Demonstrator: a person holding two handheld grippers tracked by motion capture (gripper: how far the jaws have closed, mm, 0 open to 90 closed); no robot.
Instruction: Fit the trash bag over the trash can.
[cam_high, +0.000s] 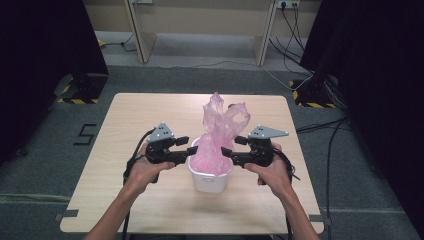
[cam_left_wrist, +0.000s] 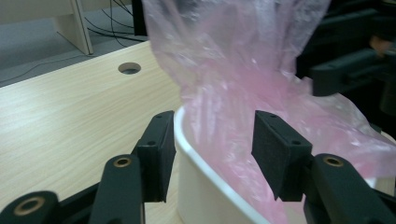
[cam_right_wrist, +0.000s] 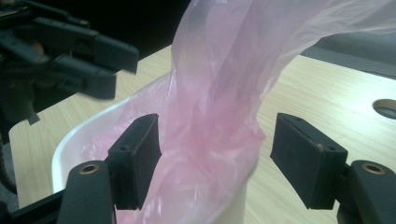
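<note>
Pink bag (cam_high: 218, 131) in white bin (cam_high: 210, 181), between spread left claw (cam_high: 191, 145) and spread right claw (cam_high: 232, 145).

The left tool (cam_left_wrist: 212, 149) stands with its two black jaws apart, straddling the rim of a white bin (cam_left_wrist: 205, 186). A crumpled pink plastic bag (cam_left_wrist: 243, 70) rises out of the bin, between the pads but not pinched. Beyond the bag, the other tool (cam_left_wrist: 350, 70) reaches in. A round hole (cam_left_wrist: 129, 68) marks the wooden desk (cam_left_wrist: 70, 116) near its far edge.
</note>
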